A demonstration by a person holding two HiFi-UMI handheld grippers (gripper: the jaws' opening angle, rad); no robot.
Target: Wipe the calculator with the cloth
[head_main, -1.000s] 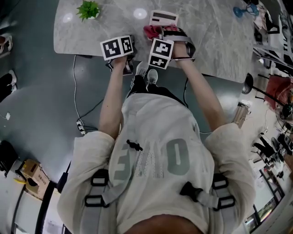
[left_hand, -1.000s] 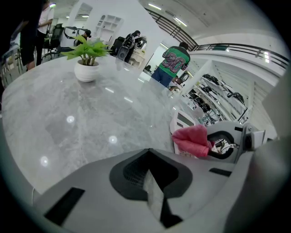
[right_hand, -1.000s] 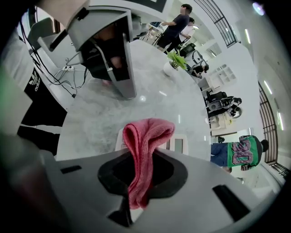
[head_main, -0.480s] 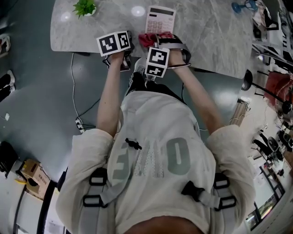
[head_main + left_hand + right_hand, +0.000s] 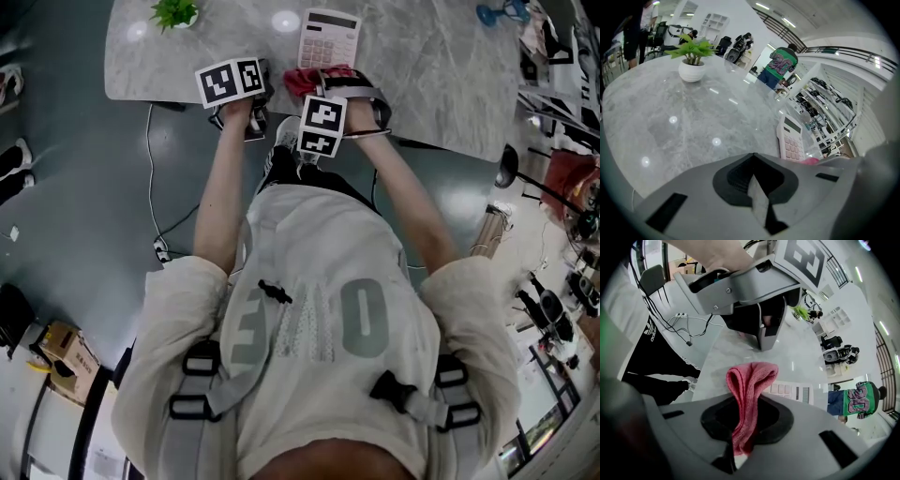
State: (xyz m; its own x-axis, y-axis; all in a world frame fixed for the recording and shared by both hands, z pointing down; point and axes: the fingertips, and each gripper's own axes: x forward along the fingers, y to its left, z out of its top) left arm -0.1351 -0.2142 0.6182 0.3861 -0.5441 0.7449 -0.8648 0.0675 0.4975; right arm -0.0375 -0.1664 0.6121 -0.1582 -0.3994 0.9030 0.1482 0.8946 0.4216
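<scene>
A white calculator (image 5: 328,39) with pink keys lies flat on the marble table (image 5: 431,75). It also shows in the left gripper view (image 5: 791,138) and, partly hidden, in the right gripper view (image 5: 797,392). My right gripper (image 5: 744,401) is shut on a bunched pink cloth (image 5: 751,376). The cloth (image 5: 307,79) rests on the table at the calculator's near end. My left gripper (image 5: 753,157) is shut with nothing in it, hovering over the table's near edge, left of the cloth. Its marker cube (image 5: 230,80) faces up.
A small potted plant (image 5: 175,14) in a white pot (image 5: 691,71) stands at the table's far left. A blue object (image 5: 497,19) sits at the far right. Cables (image 5: 164,253) trail on the floor under the near edge. People stand in the background (image 5: 780,65).
The right gripper has drawn the cloth back along the calculator toward the near edge, uncovering its keys. In the last half second little has shifted. The left gripper has stayed put.
</scene>
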